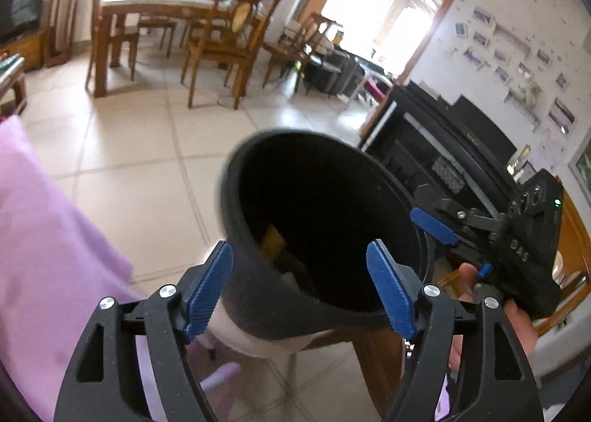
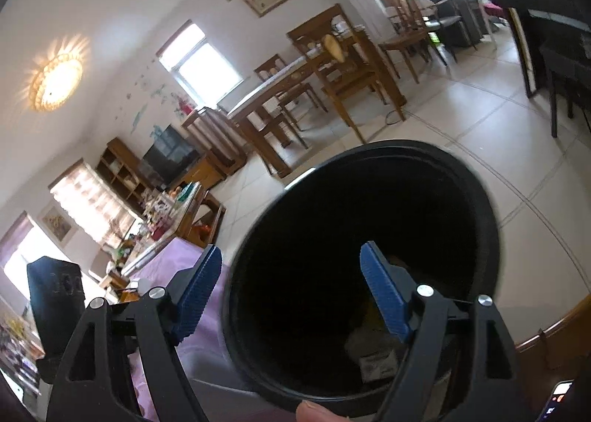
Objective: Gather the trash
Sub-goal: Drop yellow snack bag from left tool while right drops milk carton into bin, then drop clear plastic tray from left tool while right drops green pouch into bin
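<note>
Straddling round black plastic bin (image 1: 325, 222) rim: left gripper (image 1: 301, 285), right gripper (image 2: 291, 292), both spread.

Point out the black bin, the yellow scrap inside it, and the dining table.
black bin (image 1: 236, 178): left wrist view, outer wall near the rim.
yellow scrap (image 1: 273, 242): left wrist view, its flat face.
dining table (image 1: 155, 0): left wrist view, its top.

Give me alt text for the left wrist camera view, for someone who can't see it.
A black trash bin tilts toward the camera, its near rim between the left gripper's open blue fingers, with scraps visible inside. The right gripper reaches in from the right, a wooden dining table and chairs behind on tiled floor.
</note>
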Demonstrator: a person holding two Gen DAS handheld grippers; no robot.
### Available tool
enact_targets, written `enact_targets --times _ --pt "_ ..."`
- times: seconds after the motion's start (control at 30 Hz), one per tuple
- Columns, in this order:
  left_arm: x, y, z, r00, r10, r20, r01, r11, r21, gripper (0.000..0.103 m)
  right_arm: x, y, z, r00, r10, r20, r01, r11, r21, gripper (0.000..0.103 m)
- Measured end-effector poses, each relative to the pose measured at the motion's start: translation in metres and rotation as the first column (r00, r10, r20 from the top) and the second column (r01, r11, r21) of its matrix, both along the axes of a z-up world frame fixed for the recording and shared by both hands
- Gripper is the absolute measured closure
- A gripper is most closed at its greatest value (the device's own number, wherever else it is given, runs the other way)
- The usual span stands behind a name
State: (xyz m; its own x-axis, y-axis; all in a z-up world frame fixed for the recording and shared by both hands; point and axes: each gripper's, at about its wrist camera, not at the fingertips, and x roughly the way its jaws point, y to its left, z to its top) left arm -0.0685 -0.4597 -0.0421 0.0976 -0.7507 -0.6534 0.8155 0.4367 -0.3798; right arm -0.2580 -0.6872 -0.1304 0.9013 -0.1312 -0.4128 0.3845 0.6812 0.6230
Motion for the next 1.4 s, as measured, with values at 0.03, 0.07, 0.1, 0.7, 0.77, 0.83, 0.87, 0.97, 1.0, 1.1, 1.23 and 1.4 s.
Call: enact_targets --times 0.03,0.07,0.1,0.7,0.77,0.83,0.87,0.97,1.0,1.1,1.23,1.4 --pt "0.005 0.015 0.005 1.000 0.016 0.010 -0.015 1.000 -0.010 0.028 0.008 0.009 0.004 1.000 0.020 -0.005 -0.020 1.000 -0.011 0.024" --pt "0.009 0.028 0.008 0.999 0.027 0.016 -0.027 0.999 -0.017 0.028 0.015 0.015 0.005 0.999 0.035 -0.008 -0.036 0.999 -0.018 0.023" --pt "0.017 0.048 0.013 0.998 0.052 0.023 -0.052 0.998 -0.025 0.028 0.023 0.026 0.008 0.998 0.056 -0.011 -0.056 0.998 -0.027 0.022" --pt "0.180 0.384 0.045 0.846 0.483 0.224 -0.515 0.850 0.110 0.028 0.204 0.285 0.044 0.771 0.616 -0.163 -0.637 0.754 -0.161 0.022" --pt "0.190 0.397 0.041 0.851 0.439 0.287 -0.497 0.850 0.174 0.028 0.210 0.320 0.042 0.698 0.680 -0.225 -0.716 0.668 -0.203 0.022" --pt "0.201 0.408 0.038 0.863 0.380 0.333 -0.462 0.860 0.217 0.028 0.212 0.349 0.039 0.642 0.710 -0.291 -0.767 0.593 -0.245 0.023" --pt "0.204 0.411 0.038 0.864 0.364 0.347 -0.454 0.861 0.227 0.028 0.211 0.360 0.036 0.620 0.715 -0.322 -0.784 0.562 -0.262 0.023" --pt "0.216 0.419 0.032 0.862 0.309 0.403 -0.438 0.854 0.282 0.028 0.211 0.382 0.029 0.585 0.710 -0.392 -0.811 0.509 -0.288 0.023" --pt "0.222 0.420 0.030 0.866 0.279 0.414 -0.420 0.856 0.302 0.028 0.210 0.386 0.026 0.578 0.707 -0.408 -0.816 0.498 -0.292 0.023" --pt "0.231 0.417 0.024 0.862 0.222 0.455 -0.396 0.856 0.332 0.027 0.207 0.389 0.021 0.566 0.703 -0.431 -0.825 0.490 -0.284 0.026" --pt "0.238 0.399 0.018 0.862 0.166 0.479 -0.374 0.845 0.382 0.023 0.214 0.389 0.014 0.552 0.691 -0.467 -0.833 0.489 -0.260 0.052" --pt "0.260 0.406 0.021 0.878 0.237 0.415 -0.392 0.854 0.342 0.023 0.223 0.388 0.010 0.559 0.695 -0.453 -0.827 0.509 -0.239 0.061"
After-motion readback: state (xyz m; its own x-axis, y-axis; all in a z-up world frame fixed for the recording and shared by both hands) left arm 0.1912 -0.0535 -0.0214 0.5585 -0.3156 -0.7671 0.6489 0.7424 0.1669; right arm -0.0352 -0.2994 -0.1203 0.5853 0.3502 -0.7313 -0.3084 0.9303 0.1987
